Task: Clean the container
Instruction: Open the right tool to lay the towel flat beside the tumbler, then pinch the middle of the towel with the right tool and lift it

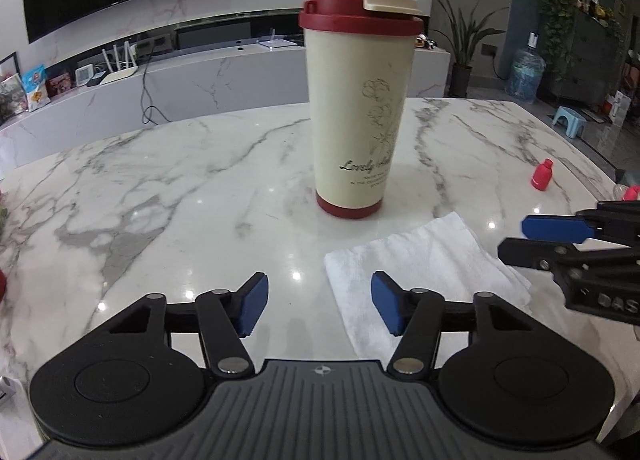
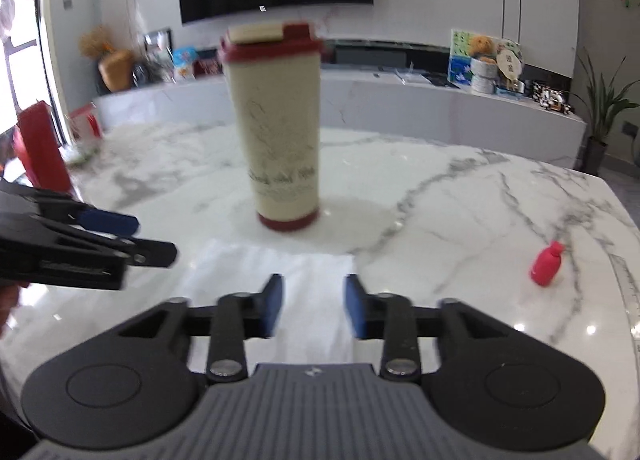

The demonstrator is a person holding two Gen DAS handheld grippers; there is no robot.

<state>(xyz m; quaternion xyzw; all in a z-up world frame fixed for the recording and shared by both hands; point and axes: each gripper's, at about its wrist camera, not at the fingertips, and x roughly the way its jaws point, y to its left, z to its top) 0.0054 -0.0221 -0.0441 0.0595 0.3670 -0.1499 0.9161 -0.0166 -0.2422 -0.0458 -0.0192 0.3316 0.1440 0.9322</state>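
1. Here, the left gripper (image 1: 318, 306) hangs just above the white marble table with grey veins (image 1: 160, 195), its two blue-padded fingers (image 1: 252, 306) spread wide with nothing between them.
2. Straight ahead of that gripper stands the tall cream travel cup with a dark red lid and dark red base (image 1: 356, 107), upright on the table and well clear of the fingertips; a line drawing of flowers and some script lettering mark its side.
3. A folded white paper towel (image 1: 420, 272) lies flat on the table between the cup and the grippers, ahead and to the right of the left gripper; the left gripper's right pad overlaps its near edge in the left wrist view, though contact cannot be judged.
4. The right gripper (image 2: 314, 306) is also parted, less widely than the left, and grasps nothing; the towel lies directly under and ahead of its blue pads.
5. From the right wrist view, which is blurred, the cup stands ahead and slightly left of that gripper, beyond the towel's far edge.
6. Each gripper shows at the edge of the other's view, so they sit side by side, near each other, both facing the cup.
7. A small red bottle (image 2: 546, 264) lies on the table off to the right of the right gripper, apart from the towel and cup.
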